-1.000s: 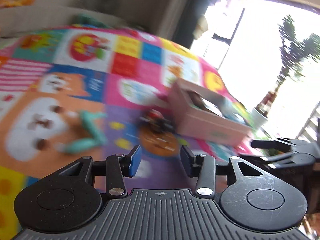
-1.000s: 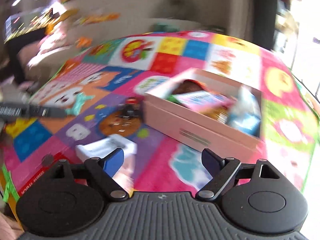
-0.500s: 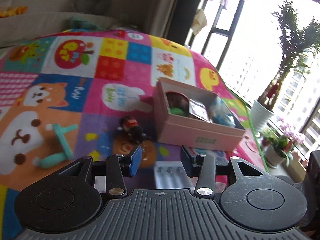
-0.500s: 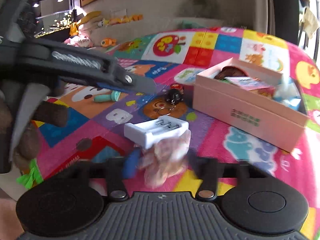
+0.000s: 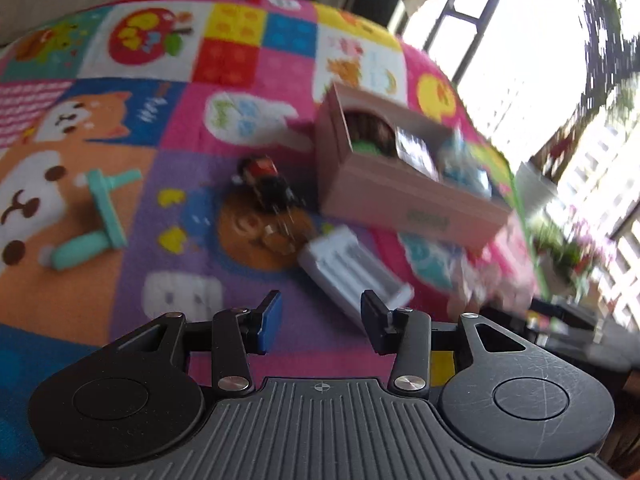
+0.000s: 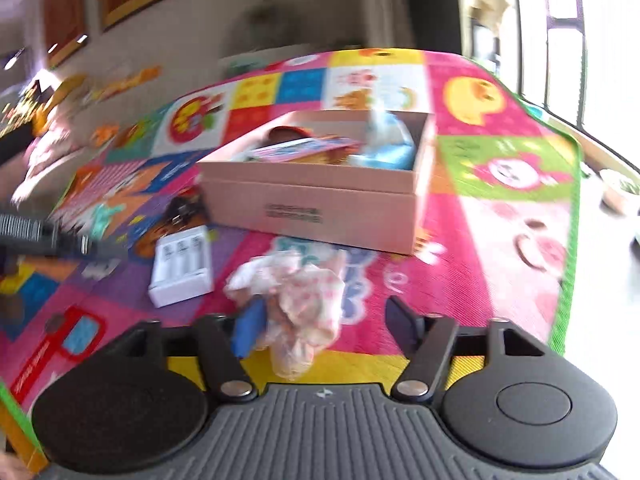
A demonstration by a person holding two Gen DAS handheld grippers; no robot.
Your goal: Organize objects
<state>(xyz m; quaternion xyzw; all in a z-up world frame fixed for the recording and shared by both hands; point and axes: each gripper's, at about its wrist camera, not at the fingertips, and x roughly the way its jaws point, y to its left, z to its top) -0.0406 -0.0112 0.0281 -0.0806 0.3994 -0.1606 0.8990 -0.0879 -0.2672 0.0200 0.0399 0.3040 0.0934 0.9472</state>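
A crumpled cloth (image 6: 296, 292) lies just in front of the pink box (image 6: 316, 200) between the right tongs (image 6: 320, 320), whose jaws are opening, so it is apparently not gripped. The left tongs (image 5: 320, 320) are held narrowly apart and empty, near the white battery holder (image 5: 352, 268), which lies on the play mat (image 5: 168, 144) beside the box, likely awaiting collection.

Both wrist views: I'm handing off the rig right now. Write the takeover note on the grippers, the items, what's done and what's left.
Left gripper: open, empty, aimed at the white battery holder.
Right gripper: jaws opening; crumpled pink-and-white wrapper between them, against the left finger only, no grip.
Pink box on the play mat already holds several items.
Left on the mat: wrapper, battery holder, black-and-red toy, teal toy.
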